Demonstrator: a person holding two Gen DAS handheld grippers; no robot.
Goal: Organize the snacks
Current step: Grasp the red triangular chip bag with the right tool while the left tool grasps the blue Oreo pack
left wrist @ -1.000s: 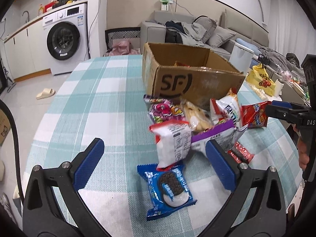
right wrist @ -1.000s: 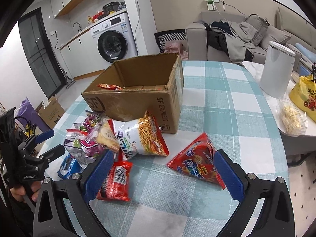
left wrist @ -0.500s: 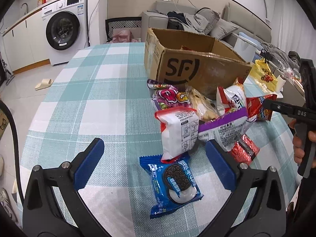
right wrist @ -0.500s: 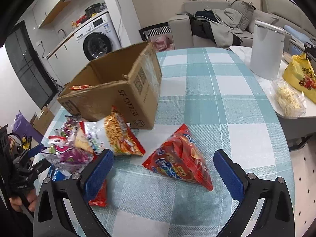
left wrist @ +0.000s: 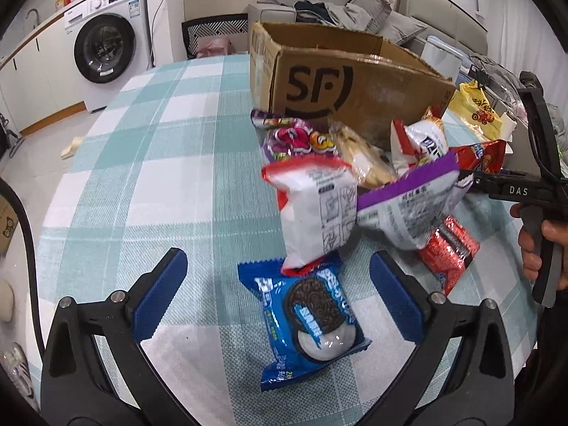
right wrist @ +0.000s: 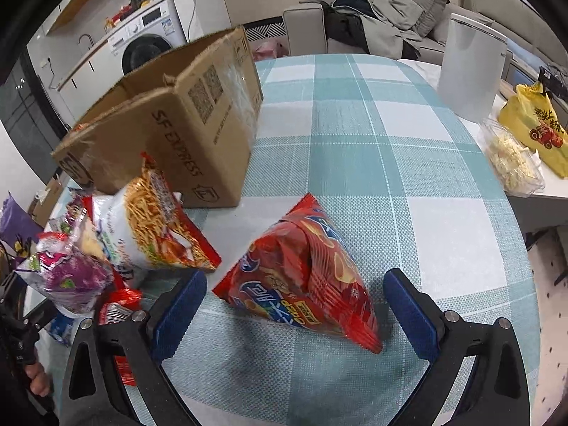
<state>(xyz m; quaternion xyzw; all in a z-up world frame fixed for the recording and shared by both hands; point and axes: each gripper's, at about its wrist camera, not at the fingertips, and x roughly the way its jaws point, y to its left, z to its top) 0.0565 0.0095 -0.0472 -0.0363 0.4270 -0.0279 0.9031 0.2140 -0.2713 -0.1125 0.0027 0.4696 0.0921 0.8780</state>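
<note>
Your right gripper (right wrist: 294, 305), fingers spread wide, straddles the puffy red chip bag (right wrist: 301, 277) (cardboard box (right wrist: 198, 120) at 11 o'clock); left gripper (left wrist: 277, 296) likewise released.

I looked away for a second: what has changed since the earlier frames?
Both grippers moved in: the left gripper now straddles the blue cookie pack, and the right gripper straddles the red chip bag. Both are open; nothing is gripped. The snacks and cardboard box lie where they did.
</note>
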